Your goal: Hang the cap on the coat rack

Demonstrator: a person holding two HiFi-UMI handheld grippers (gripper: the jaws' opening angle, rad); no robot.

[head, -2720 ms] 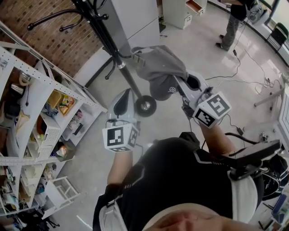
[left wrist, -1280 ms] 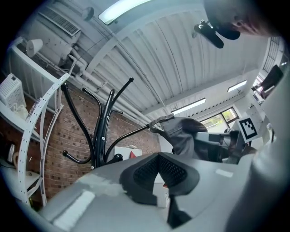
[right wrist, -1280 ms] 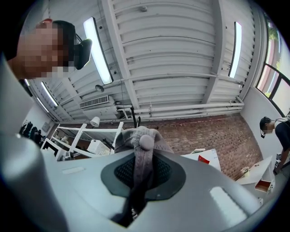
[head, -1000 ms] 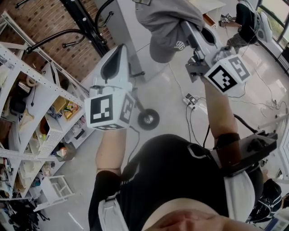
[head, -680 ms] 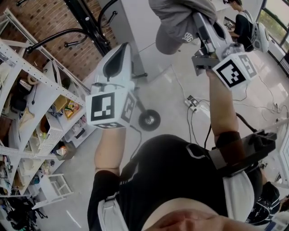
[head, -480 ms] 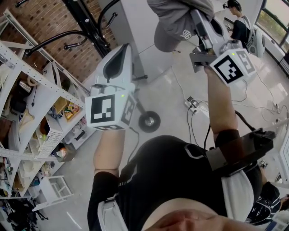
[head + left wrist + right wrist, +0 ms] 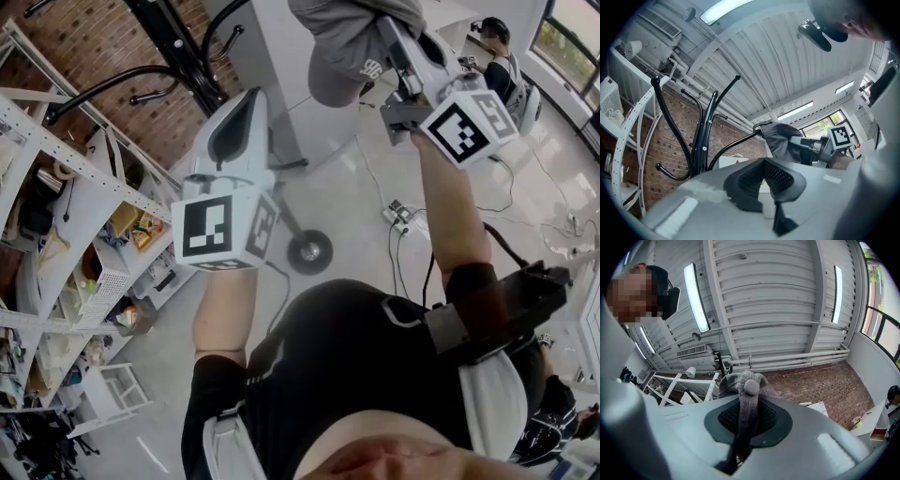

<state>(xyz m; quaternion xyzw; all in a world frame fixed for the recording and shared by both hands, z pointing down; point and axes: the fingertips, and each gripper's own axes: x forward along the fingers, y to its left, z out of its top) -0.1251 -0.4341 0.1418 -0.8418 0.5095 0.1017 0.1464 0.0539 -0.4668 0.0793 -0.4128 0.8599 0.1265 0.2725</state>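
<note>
Your right gripper (image 7: 746, 425) clamps the cap (image 7: 779, 137) against a hook (image 7: 736, 142) tip on the rack (image 7: 701, 147); left gripper (image 7: 765, 185) closed on nothing. Release early and the cap could slip off the rack.

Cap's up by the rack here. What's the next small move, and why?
Probably ease the right hand-held gripper along so the cap slips over the hook tip. The cap is clamped in its jaws and sits right beside that tip, not visibly seated on it.
</note>
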